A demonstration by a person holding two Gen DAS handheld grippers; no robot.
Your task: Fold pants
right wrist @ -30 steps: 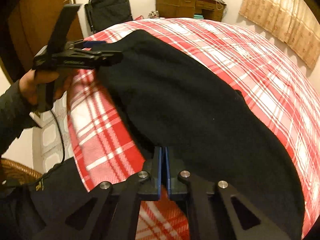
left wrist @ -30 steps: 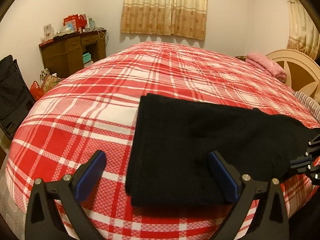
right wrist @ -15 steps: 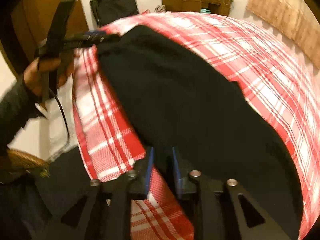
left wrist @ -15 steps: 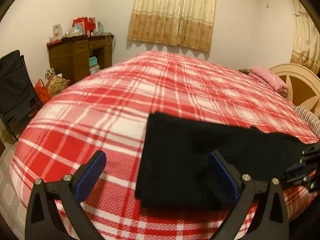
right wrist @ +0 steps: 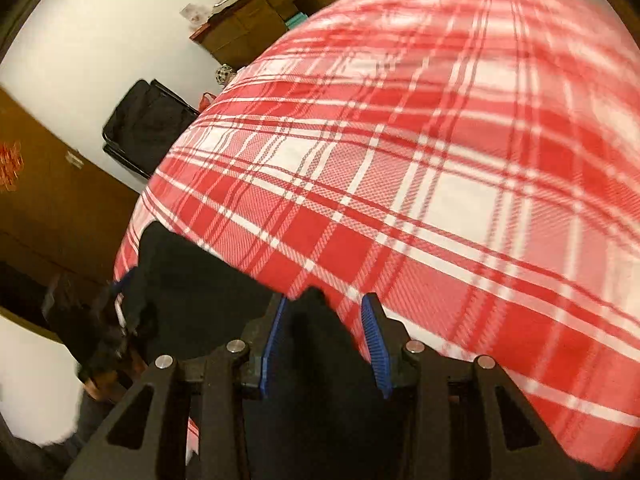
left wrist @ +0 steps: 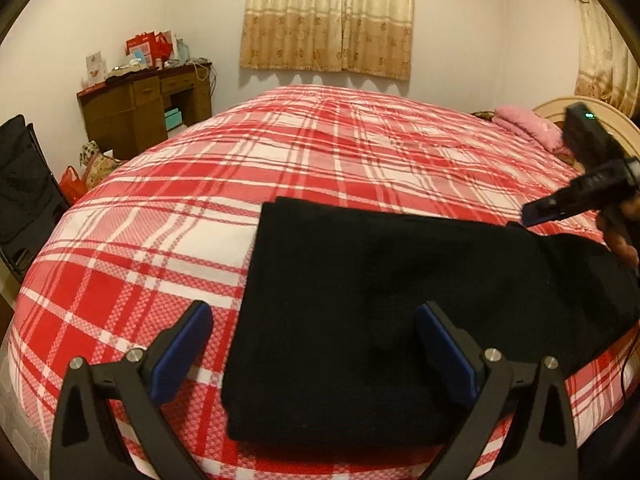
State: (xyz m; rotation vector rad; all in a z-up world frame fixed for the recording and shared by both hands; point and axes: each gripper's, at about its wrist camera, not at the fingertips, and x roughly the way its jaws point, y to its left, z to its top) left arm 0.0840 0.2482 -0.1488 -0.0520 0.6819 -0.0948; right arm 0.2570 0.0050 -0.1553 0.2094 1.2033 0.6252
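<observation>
Black pants (left wrist: 360,320) lie folded on the red-and-white plaid bedspread (left wrist: 280,168), at the near edge of the bed. In the left wrist view they form a thick dark slab with a straight left edge and a doubled bottom edge, spreading away to the right.

Left gripper (left wrist: 316,344): jaws spread wide, nothing pinched. The left blue pad sits over bare bedspread, the right blue pad over the pants, so the garment's left edge falls between the two fingers. Whether the pads touch the cloth cannot be determined from this angle.

Right gripper (right wrist: 324,344): jaws opening. A peak of black fabric stands between the blue pads; a gap shows on the right-hand side, and the left pad appears close against the cloth, though motion blur makes contact uncertain. Grip reads as released. In the left wrist view this gripper hangs above the far right end of the pants, held by a hand (left wrist: 620,232).

Beyond the left gripper: a wooden desk (left wrist: 144,108) ahead to the left, beige curtains (left wrist: 326,16) straight ahead on the far wall, a pink cloth (left wrist: 528,128) ahead to the right near the headboard
</observation>
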